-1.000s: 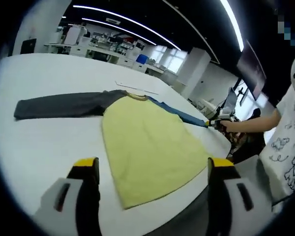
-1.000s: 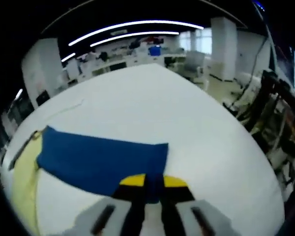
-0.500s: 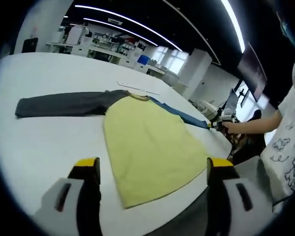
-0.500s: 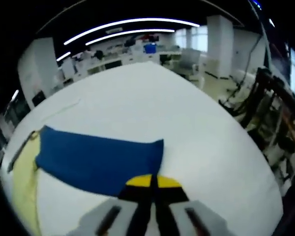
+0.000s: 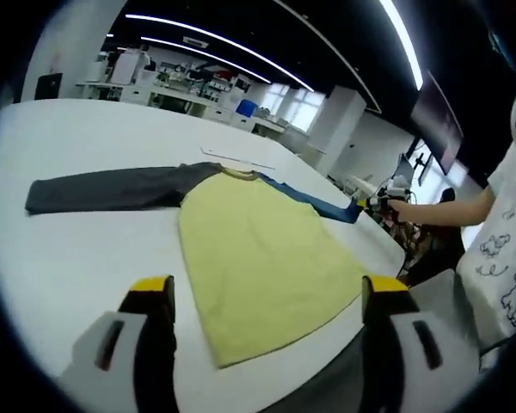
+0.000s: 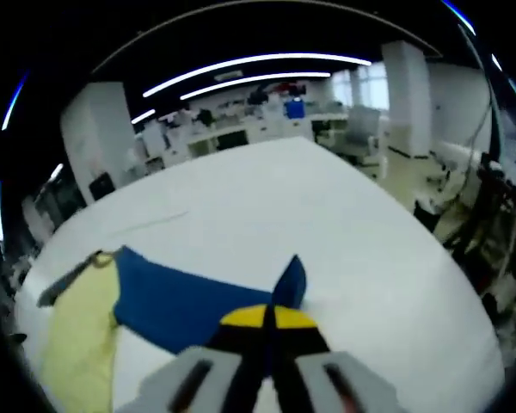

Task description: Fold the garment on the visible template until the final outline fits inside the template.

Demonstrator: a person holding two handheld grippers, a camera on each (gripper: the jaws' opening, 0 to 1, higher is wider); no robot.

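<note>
Garment (image 5: 258,249): a long-sleeved shirt lay spread flat on the white desk (image 5: 86,249), its yellow body running toward the near edge of the desk.
Grey sleeve (image 5: 103,187): stretched flat across the desk, away from the yellow body.
Blue sleeve (image 6: 185,297): lay on the desk out to the opposite side; its cuff end was lifted off the surface into a peak just above the right gripper's fingers.
Right gripper (image 6: 267,317): yellow-tipped fingers were pressed together, pinching the blue sleeve's cuff; in the left gripper view it sat at the sleeve's far end (image 5: 367,202), held by a person's hand (image 5: 402,206).
Left gripper (image 5: 262,297): fingers stood wide apart and held nothing, hovering over the near edge of the desk by the shirt's hem.
Thin strip (image 5: 236,157): lay on the desk just beyond the collar.
Background: office desks and ceiling light strips.
</note>
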